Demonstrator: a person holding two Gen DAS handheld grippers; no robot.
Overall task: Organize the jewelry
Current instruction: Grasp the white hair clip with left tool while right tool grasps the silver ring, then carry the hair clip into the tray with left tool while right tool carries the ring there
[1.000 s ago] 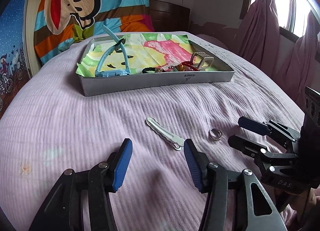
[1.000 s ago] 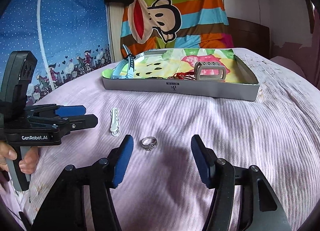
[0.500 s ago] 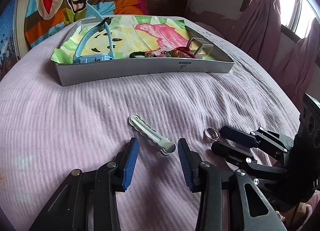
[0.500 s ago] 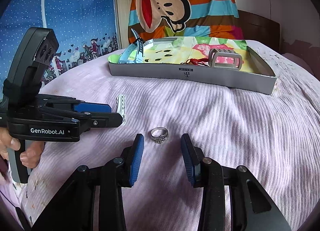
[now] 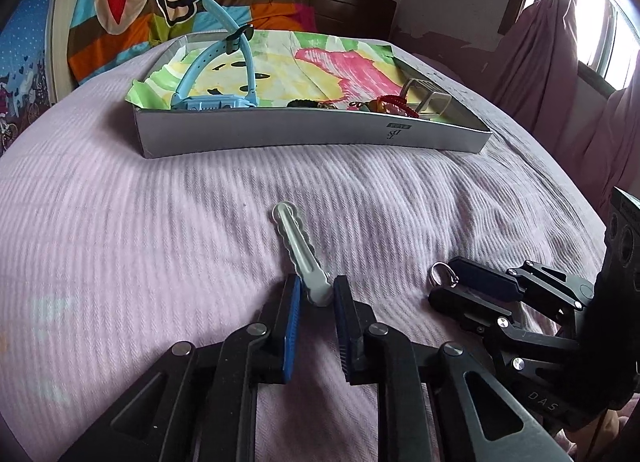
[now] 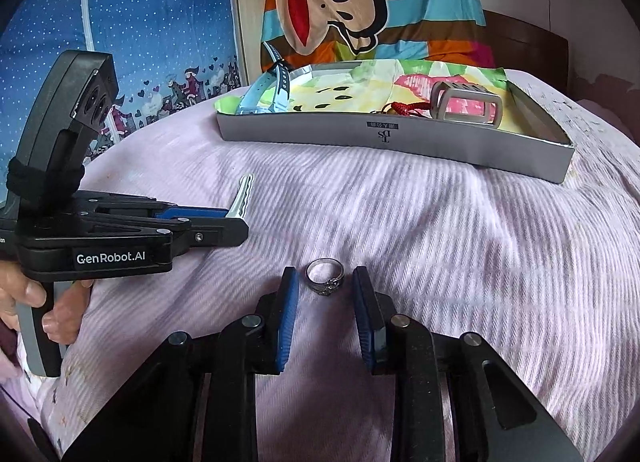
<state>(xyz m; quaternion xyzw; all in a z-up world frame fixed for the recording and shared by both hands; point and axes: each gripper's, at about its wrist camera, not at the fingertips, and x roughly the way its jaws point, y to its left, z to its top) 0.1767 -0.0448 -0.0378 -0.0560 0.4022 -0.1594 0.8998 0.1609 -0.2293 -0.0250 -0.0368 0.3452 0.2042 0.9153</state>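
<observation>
A white scalloped hair clip [image 5: 300, 252] lies on the lilac bedspread; its near end sits between the pads of my left gripper [image 5: 316, 294], which are closed down to its width and touch it. The clip also shows in the right wrist view [image 6: 242, 198]. A silver ring [image 6: 325, 276] lies on the bedspread between the tips of my right gripper [image 6: 325, 282], whose jaws stand slightly apart on either side without touching it. The ring shows in the left wrist view [image 5: 443, 275]. A grey tray [image 5: 312, 134] lies further back.
The tray [image 6: 400, 138] holds a light blue watch [image 5: 218, 98], a red cord bracelet [image 5: 394, 106], a dark beaded piece [image 5: 304, 103] and a grey watch-strap loop [image 6: 466, 106]. A striped monkey-print cloth [image 6: 360, 14] hangs behind. Pink curtains [image 5: 560, 62] hang at the right.
Both grippers moved forward and down and narrowed. The left jaws closed around the hair clip's near end; the right jaws came to either side of the ring.
</observation>
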